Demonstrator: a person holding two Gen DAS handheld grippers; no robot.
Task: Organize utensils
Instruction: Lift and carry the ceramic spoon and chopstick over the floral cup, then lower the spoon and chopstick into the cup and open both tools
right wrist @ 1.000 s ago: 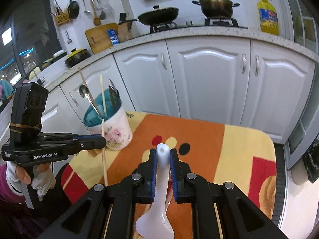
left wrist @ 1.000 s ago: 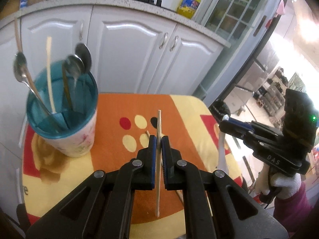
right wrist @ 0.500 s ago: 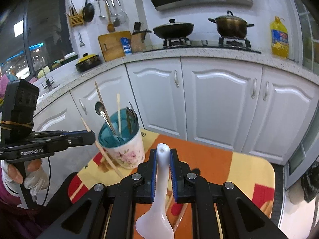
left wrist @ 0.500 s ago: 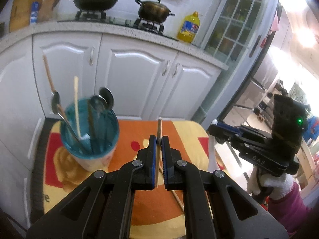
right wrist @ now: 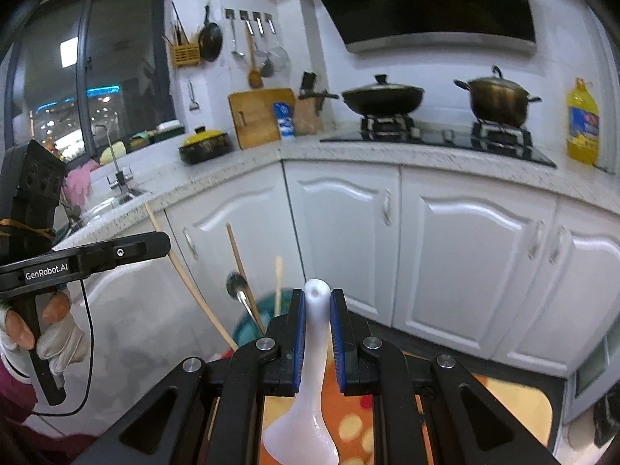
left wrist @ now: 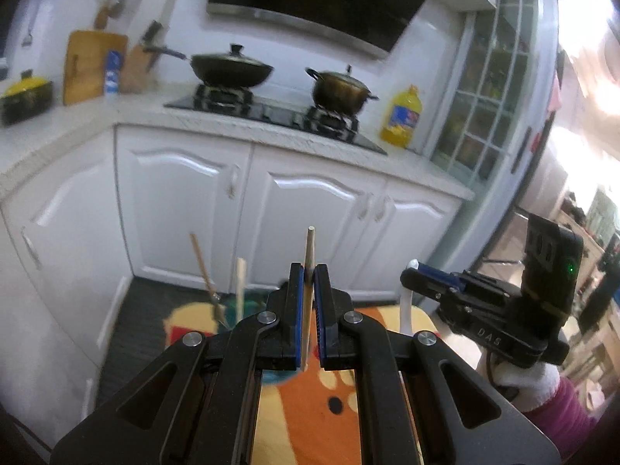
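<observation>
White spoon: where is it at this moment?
The white spoon is clamped in the right tool, handle up, bowl hanging below, right of the teal cup.

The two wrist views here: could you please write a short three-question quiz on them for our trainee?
1. True or false: the left claw is shut on a wooden chopstick.
2. What does the right claw grip?
A. a metal spoon
B. a white ceramic spoon
C. a knife
3. What colour is the oil bottle on the counter beside the stove?

Key: 1 true; 2 B; 3 yellow.
</observation>
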